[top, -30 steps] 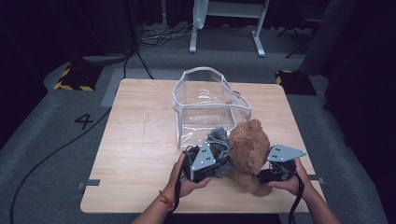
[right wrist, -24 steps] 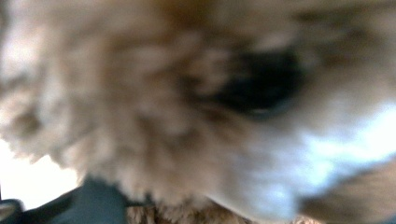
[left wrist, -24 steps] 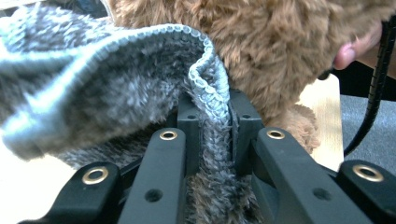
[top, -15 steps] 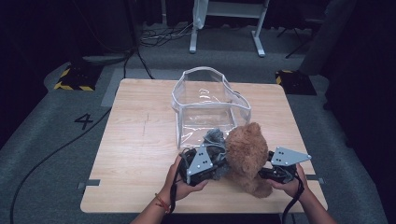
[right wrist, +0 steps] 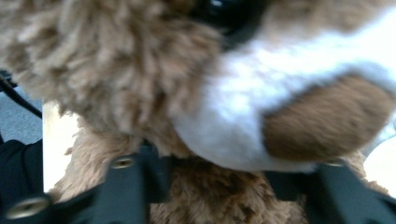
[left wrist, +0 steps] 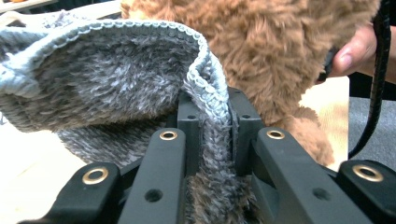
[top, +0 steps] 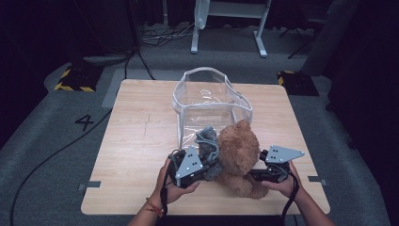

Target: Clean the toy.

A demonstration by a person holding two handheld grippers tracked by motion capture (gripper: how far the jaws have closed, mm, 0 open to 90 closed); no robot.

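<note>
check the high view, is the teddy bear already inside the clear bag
No, the brown teddy bear sits on the table in front of the clear bag, between the two grippers, with a grey knitted piece beside it.

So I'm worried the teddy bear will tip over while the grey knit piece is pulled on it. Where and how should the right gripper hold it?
Grip the teddy bear low on its body, coming level from its right side. It sits upright with the big head on top, and the left gripper already pinches the grey knit piece on its other side.

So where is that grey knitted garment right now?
In the high view, the grey knitted garment lies near the table's front edge, between the left gripper and the brown teddy bear.
</note>
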